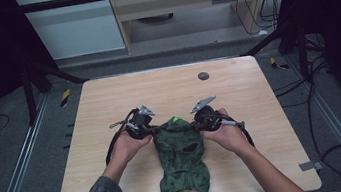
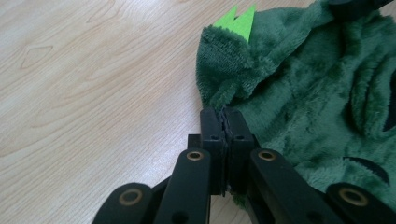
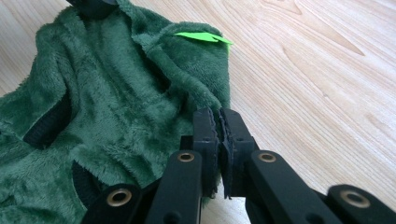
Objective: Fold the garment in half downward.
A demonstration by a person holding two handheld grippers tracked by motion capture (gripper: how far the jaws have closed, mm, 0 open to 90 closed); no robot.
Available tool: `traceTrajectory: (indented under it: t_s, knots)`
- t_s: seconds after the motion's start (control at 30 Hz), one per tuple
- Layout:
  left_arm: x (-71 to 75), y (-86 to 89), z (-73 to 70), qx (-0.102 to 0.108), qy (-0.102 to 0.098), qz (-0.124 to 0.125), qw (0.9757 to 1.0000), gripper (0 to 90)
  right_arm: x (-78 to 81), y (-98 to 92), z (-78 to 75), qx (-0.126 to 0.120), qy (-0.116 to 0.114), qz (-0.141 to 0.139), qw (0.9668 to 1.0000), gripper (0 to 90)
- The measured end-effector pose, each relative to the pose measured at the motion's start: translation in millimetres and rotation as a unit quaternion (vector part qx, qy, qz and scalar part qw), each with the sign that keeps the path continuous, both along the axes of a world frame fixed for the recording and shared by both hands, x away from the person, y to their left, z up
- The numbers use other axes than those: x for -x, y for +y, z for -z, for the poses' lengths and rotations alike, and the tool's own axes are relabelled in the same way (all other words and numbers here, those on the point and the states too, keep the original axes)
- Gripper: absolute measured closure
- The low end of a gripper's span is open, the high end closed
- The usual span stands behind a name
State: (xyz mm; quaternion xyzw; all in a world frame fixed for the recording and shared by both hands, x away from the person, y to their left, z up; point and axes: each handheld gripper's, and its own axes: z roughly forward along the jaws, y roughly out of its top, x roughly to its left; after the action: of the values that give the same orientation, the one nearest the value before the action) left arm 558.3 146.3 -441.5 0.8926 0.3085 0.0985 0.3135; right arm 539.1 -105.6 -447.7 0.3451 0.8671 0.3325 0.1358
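Note:
A dark green fleece garment (image 1: 181,157) with black cuffs and a bright green felt spike (image 1: 176,120) lies flat on the wooden table (image 1: 109,104), its hood end farthest from me. My left gripper (image 1: 149,130) is shut on the garment's left top edge (image 2: 219,95); the jaws press together with fleece pinched at their tips (image 2: 225,112). My right gripper (image 1: 199,123) is shut on the right top edge, with fleece (image 3: 140,107) caught between its closed tips (image 3: 218,114). The two grippers sit about a hand's width apart.
A small dark round disc (image 1: 203,76) lies near the table's far edge. Bare wood stretches left, right and beyond the garment. Cables trail from both grippers. Black frame posts and floor cables surround the table.

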Motion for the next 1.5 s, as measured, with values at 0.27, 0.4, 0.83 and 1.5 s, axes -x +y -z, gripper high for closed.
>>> traceTrajectory:
  t_s: [0.27,0.4,0.83,1.5]
  knots:
    - [-1.7,-1.8,-7.8,-0.001,-0.011,0.000,0.9999,88.6,-2.6,-3.2,-4.1,-0.004,-0.001,0.004,1.0000,86.0]
    - [-2.8,-1.8,-9.0,-0.003,-0.010,0.000,0.9999,88.6,-4.5,-3.9,-5.5,-0.002,-0.001,0.005,1.0000,86.0]
    - [-3.9,-0.4,-17.2,-0.001,-0.018,0.001,0.9998,88.6,-8.1,-1.3,-12.9,0.004,-0.001,0.000,1.0000,85.9]
    - [-7.1,-0.1,-27.0,0.002,-0.024,0.000,0.9997,88.7,-13.3,-1.4,-20.9,0.007,0.008,-0.001,0.9999,85.6]
